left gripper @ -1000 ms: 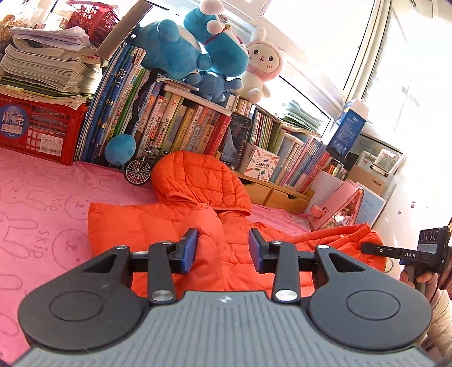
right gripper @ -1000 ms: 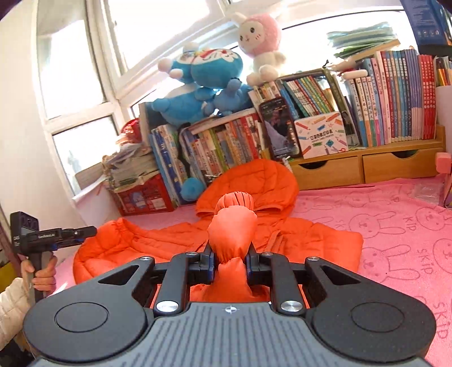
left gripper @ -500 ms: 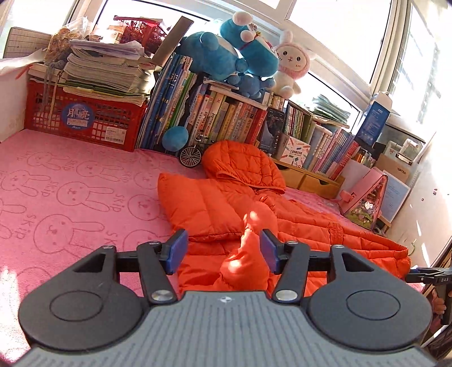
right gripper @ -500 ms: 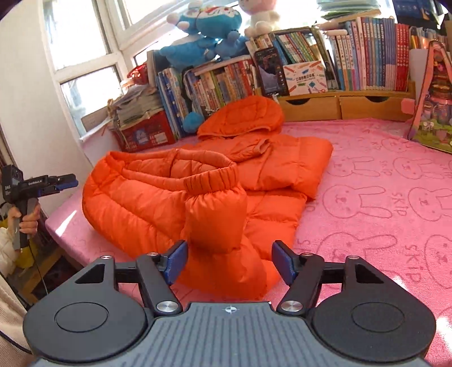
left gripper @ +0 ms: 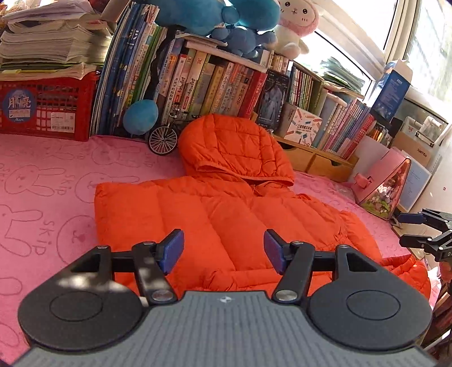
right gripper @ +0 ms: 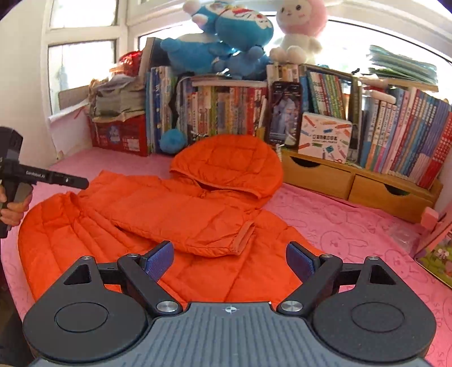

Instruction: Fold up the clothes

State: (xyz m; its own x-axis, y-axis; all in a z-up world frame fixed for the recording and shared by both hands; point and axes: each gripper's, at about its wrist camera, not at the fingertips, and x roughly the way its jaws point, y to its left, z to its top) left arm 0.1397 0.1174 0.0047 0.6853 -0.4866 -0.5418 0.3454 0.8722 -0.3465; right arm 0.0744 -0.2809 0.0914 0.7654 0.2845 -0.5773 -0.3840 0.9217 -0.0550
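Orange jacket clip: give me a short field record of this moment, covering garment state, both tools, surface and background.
garment: orange hooded jacket, lying flat, hood toward the bookshelf
sleeve: one sleeve folded across the body, cuff showing
left tool: left tool open, above the jacket, holding nothing
right tool: right tool open, above the jacket's near edge, holding nothing
surface: pink bunny-print cover
background: books, plush toys, red basket, toy bicycle
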